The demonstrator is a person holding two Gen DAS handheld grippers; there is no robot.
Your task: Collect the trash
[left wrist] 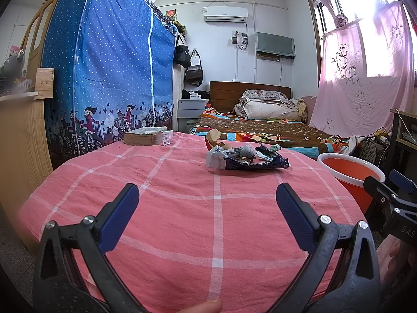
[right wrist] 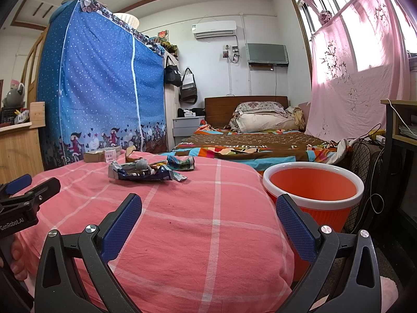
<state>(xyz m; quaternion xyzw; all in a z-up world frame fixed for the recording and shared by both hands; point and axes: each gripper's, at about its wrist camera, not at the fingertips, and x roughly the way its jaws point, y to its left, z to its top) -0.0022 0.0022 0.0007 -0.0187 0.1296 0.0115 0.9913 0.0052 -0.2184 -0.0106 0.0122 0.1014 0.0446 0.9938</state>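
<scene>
A pile of crumpled wrappers (left wrist: pixel 246 157) lies on the pink checked cloth (left wrist: pixel 182 221), toward its far side; it also shows in the right wrist view (right wrist: pixel 146 170). An orange bin with a white rim (right wrist: pixel 312 190) stands on the floor at the cloth's right edge, seen also in the left wrist view (left wrist: pixel 349 168). My left gripper (left wrist: pixel 207 195) is open and empty, low over the near part of the cloth. My right gripper (right wrist: pixel 208 206) is open and empty, to the right of the left one (right wrist: pixel 28 185), with the bin just beyond its right finger.
A brown cardboard box (left wrist: pixel 147 135) sits at the cloth's far left. A blue fabric wardrobe (left wrist: pixel 109 78) stands left, a bed (left wrist: pixel 260 127) behind, a wooden cabinet (left wrist: pixel 20 156) at the left, and a desk with cables (right wrist: pixel 396 143) at the right.
</scene>
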